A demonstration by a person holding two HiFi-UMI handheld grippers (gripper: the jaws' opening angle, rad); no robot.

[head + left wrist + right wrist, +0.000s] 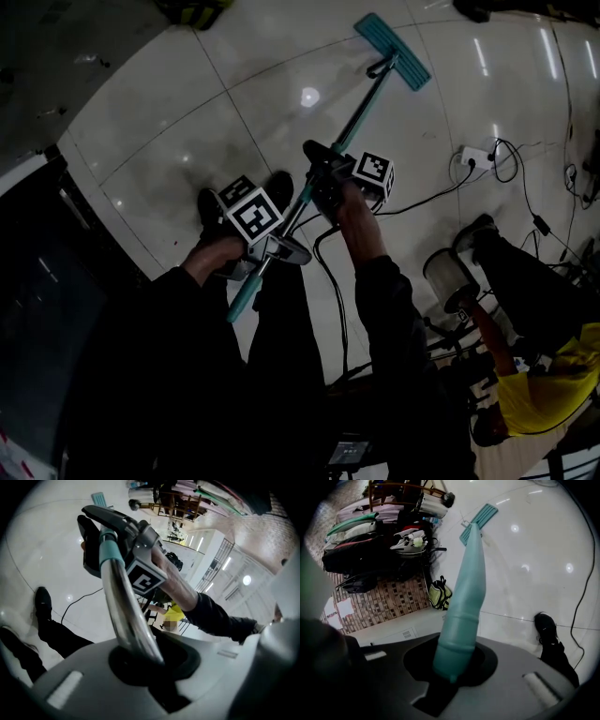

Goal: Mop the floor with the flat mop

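Note:
The flat mop has a teal head (392,51) lying on the white tiled floor (169,122) far ahead. Its pole (361,111) slants back toward me. My right gripper (328,183) is shut on the pole higher up, and the teal grip (464,602) passes between its jaws toward the mop head (478,522). My left gripper (267,246) is shut on the lower, metal stretch of the pole (126,611) near the handle's teal end (239,302). In the left gripper view the right gripper (117,527) sits further along the pole.
My dark shoes (278,190) stand on the floor under the grippers. A power strip with cables (473,157) lies to the right. A person in yellow (544,394) sits at the lower right. Dark furniture (37,281) lines the left. Bags on a rack (389,541) stand by the brick wall.

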